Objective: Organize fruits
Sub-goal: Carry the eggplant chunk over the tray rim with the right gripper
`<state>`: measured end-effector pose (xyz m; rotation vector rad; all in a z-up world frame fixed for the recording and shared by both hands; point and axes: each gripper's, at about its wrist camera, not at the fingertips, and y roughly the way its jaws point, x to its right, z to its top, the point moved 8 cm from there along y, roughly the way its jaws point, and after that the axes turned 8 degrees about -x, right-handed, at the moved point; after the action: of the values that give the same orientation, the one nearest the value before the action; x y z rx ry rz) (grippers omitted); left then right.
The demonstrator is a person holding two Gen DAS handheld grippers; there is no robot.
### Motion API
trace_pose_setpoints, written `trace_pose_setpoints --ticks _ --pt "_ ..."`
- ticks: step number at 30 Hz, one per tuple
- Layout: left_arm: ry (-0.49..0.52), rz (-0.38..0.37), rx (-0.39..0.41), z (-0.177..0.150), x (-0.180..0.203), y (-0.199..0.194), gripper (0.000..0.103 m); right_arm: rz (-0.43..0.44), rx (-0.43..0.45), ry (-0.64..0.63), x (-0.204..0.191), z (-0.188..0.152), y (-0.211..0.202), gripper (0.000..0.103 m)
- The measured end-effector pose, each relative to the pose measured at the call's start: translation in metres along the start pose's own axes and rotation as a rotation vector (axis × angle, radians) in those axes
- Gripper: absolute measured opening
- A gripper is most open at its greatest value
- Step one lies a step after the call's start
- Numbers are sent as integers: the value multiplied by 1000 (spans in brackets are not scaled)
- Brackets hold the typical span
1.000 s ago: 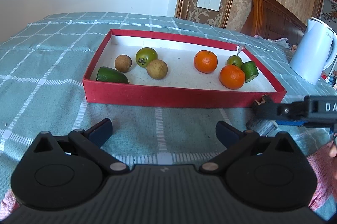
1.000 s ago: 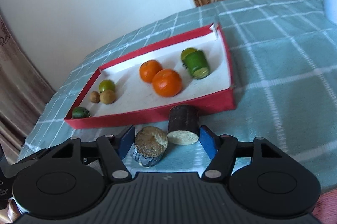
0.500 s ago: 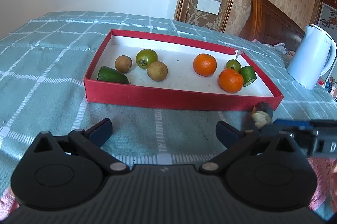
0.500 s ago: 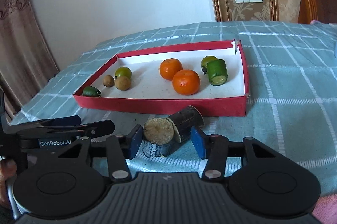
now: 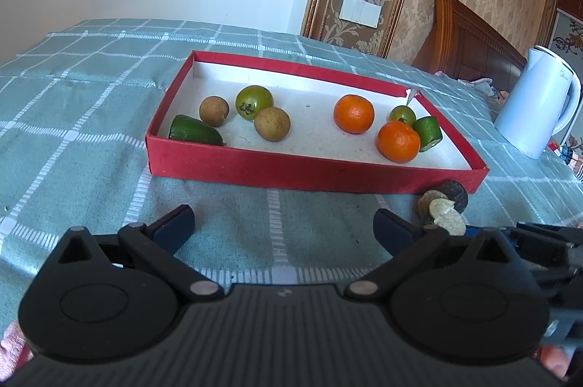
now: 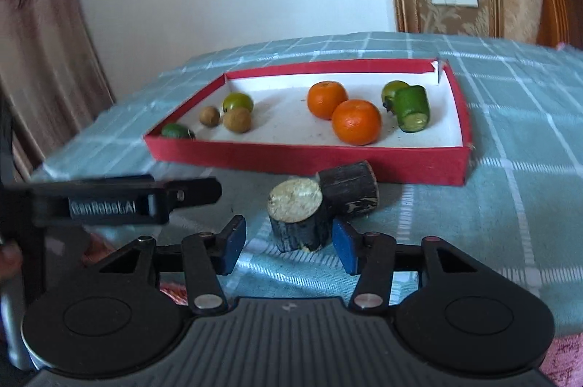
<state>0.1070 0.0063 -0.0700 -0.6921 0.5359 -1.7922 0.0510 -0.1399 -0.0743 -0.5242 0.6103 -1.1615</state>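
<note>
A red tray [image 5: 313, 170] [image 6: 302, 156] on the checked cloth holds two oranges [image 5: 353, 113] [image 6: 356, 122], two brown longans [image 5: 272, 123], green tomatoes [image 5: 254, 101] and green cucumber pieces [image 5: 195, 130] [image 6: 412, 108]. Two dark sugarcane pieces [image 6: 298, 214] [image 5: 446, 203] lie on the cloth in front of the tray. My right gripper [image 6: 288, 243] is open, with the nearer cane piece just ahead of its fingers and untouched. My left gripper [image 5: 284, 228] is open and empty over the cloth before the tray; it also shows in the right wrist view [image 6: 109, 203].
A white kettle [image 5: 535, 103] stands on the cloth right of the tray. A wooden headboard [image 5: 470, 41] and a patterned wall are behind. A curtain [image 6: 40, 59] hangs at the far left.
The right gripper has drawn back and opened wider; the two cane pieces now lie free ahead of its fingers. The left gripper has lifted slightly.
</note>
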Motion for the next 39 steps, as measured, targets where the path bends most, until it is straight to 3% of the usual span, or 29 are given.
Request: trace_pose_setpoints --ticks 2,5,15,24,26,27,35,39 --pt "-2 -3 1 0 -1 0 103 -16 6 -15 -3 0 0 49" --pt "-4 -5 2 0 -1 0 103 -24 5 5 0 0 0 33" --pt "-9 -11 6 0 0 -1 103 -75 96 -24 0 -4 -24 32" --pt "-8 -11 6 0 -1 -1 103 -64 183 -21 3 11 -56 32" --pt "-8 -11 6 0 -1 -1 103 -82 196 -22 7 15 -58 23" --pt "-8 -11 6 0 -1 -1 103 -90 199 -18 10 16 -59 17" --pt "-6 -9 5 0 -1 -1 103 -107 176 -36 25 18 -63 18" --pt "-6 -9 6 0 -1 -1 103 -136 154 -76 32 4 -68 24"
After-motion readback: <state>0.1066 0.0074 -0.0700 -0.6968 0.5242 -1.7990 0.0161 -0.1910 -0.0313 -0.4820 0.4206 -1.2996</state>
